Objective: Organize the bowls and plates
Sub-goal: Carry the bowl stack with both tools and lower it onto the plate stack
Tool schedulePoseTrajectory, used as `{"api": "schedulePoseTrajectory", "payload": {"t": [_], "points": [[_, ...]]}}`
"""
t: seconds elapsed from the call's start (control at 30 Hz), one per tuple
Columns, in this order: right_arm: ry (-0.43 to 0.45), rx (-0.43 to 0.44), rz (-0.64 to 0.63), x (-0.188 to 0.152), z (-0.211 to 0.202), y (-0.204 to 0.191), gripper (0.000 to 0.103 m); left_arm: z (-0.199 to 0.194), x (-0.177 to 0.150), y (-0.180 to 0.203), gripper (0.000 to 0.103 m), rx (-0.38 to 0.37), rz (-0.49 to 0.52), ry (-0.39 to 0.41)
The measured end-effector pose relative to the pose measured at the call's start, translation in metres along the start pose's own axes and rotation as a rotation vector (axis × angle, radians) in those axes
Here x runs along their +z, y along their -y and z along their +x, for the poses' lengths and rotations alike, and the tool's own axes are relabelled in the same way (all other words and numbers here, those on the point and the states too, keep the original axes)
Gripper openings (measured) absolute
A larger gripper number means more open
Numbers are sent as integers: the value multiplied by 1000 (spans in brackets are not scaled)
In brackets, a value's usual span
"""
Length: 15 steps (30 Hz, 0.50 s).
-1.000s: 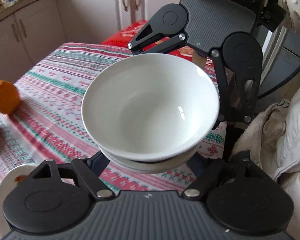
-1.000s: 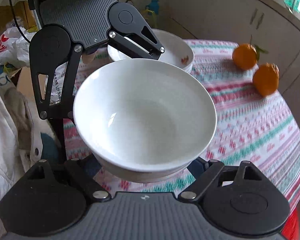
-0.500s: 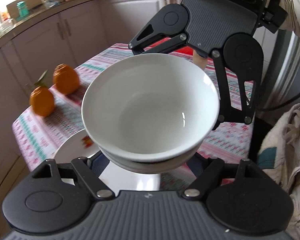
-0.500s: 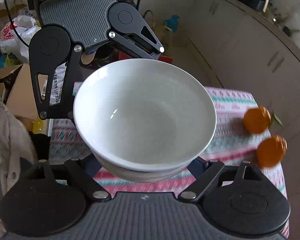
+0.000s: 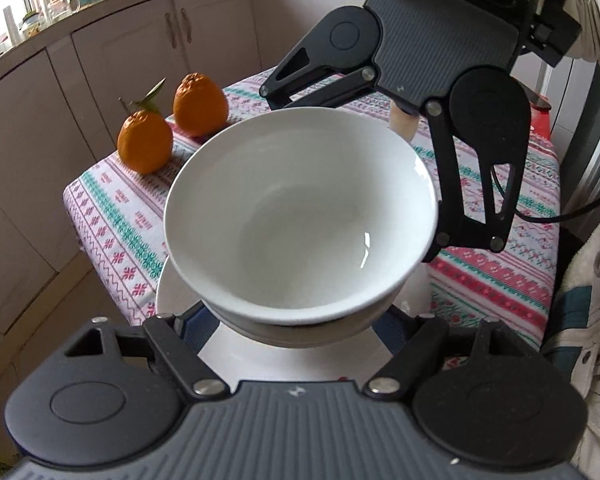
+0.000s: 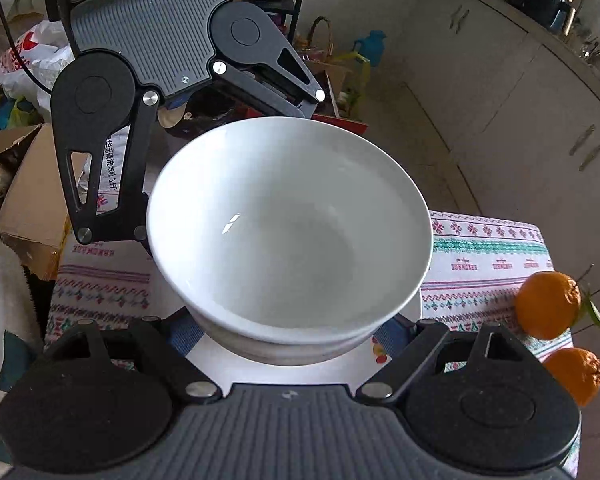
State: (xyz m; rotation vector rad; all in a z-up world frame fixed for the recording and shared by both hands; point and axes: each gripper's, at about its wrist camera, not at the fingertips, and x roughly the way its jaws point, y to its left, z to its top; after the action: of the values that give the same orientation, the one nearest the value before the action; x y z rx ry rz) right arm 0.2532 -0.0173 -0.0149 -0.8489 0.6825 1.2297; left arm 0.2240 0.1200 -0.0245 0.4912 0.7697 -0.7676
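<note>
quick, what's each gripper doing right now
left gripper: closed on the near side of the stacked white bowls, held above the table.
right gripper: closed on the opposite side of the same bowls.

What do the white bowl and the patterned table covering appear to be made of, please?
White bowl: probably glazed ceramic or porcelain; smooth, glossy, with sharp highlights. Table covering: likely woven or printed fabric; matte, and it drapes over the table's corner.

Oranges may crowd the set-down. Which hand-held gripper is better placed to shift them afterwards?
Right, probably: the oranges lie beside the right hand-held gripper, across the stacked bowls from the left hand-held gripper. Both grip the bowls now.
</note>
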Motion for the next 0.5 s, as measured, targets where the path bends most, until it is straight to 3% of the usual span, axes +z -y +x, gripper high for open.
{"api": "schedulePoseTrajectory", "payload": {"t": [0.5], "points": [[10, 59, 85, -4, 14, 19, 91, 11, -2, -11, 82, -11, -11, -4]]}}
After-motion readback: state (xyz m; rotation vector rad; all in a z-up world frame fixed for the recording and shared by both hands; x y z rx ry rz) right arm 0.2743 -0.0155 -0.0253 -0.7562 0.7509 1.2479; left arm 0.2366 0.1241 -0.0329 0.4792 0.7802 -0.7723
